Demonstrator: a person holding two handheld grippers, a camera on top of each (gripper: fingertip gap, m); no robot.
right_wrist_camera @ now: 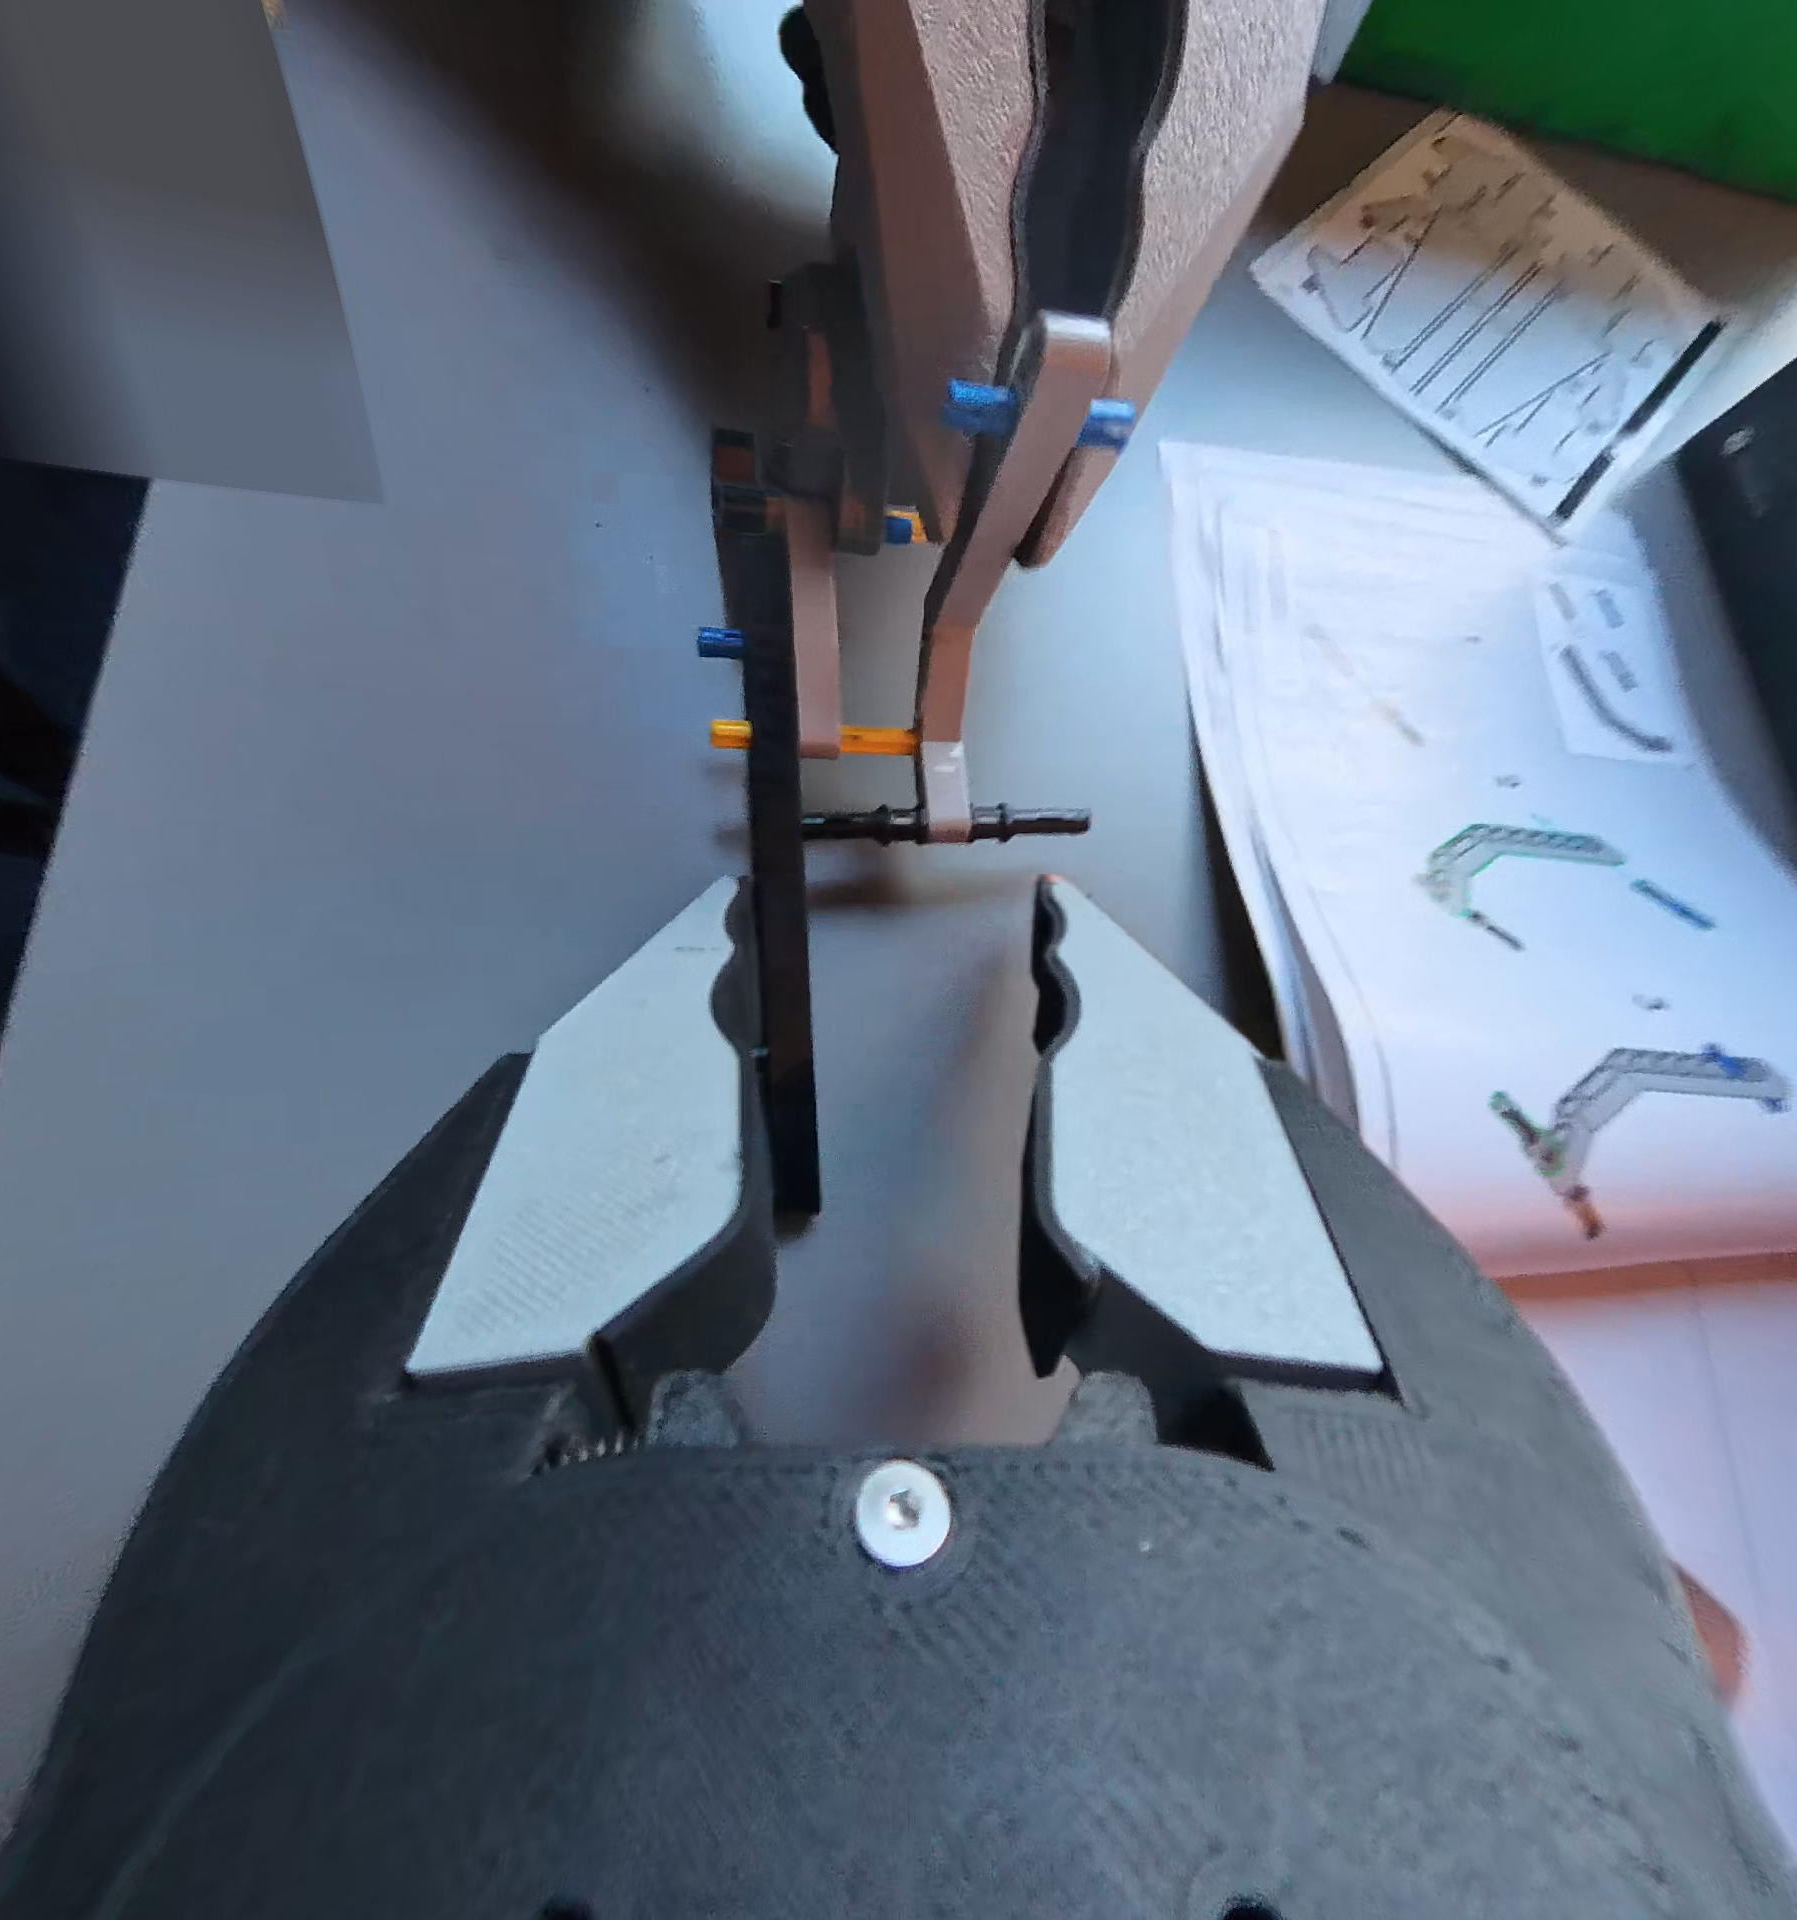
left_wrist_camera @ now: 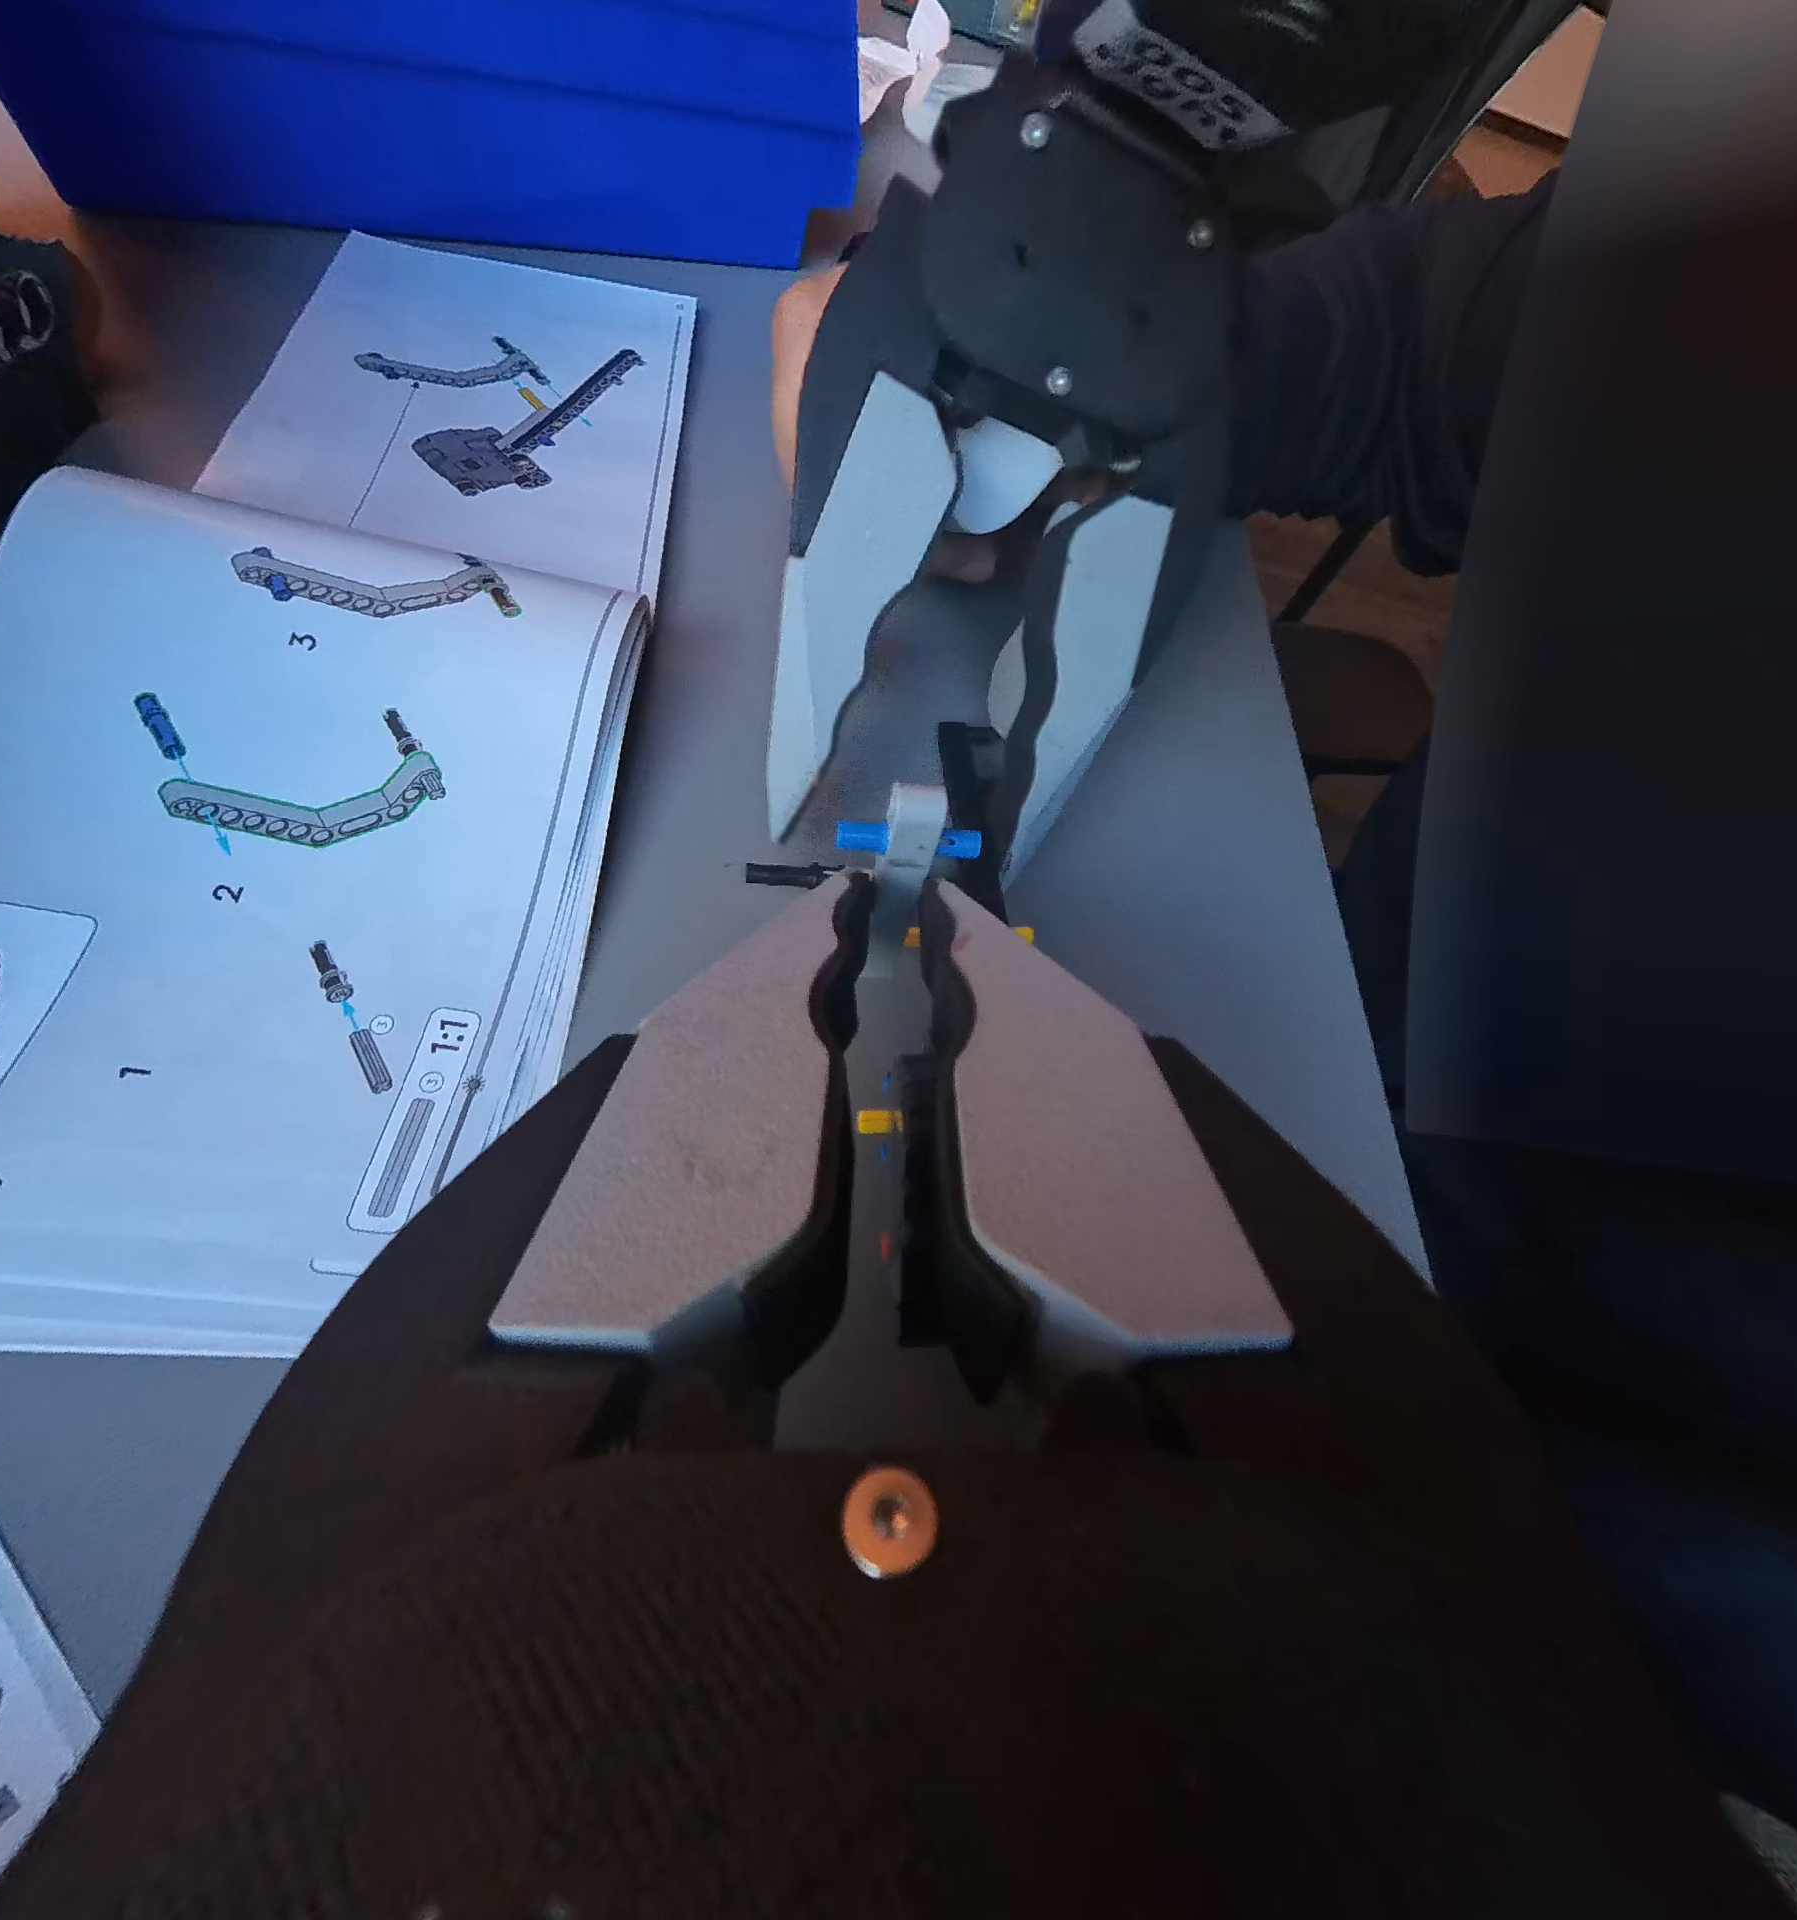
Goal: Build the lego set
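Left gripper [left_wrist_camera: 892, 894], pinkish pads, nearly closed on grey angled beam [left_wrist_camera: 909, 831] of the lego assembly, held above the grey table [left_wrist_camera: 686, 675]. Right gripper [right_wrist_camera: 889, 904] spread wide, gripping nothing; long black beam [right_wrist_camera: 782, 987] lies against its left pad. Black axle [right_wrist_camera: 1019, 821], yellow axle [right_wrist_camera: 873, 741], blue pins [right_wrist_camera: 977, 405] stick out sideways. Open instruction booklet [left_wrist_camera: 281, 831] beside the assembly; table edge close on the opposite side.

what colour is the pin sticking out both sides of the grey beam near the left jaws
Blue pin, clearest in the right wrist view.
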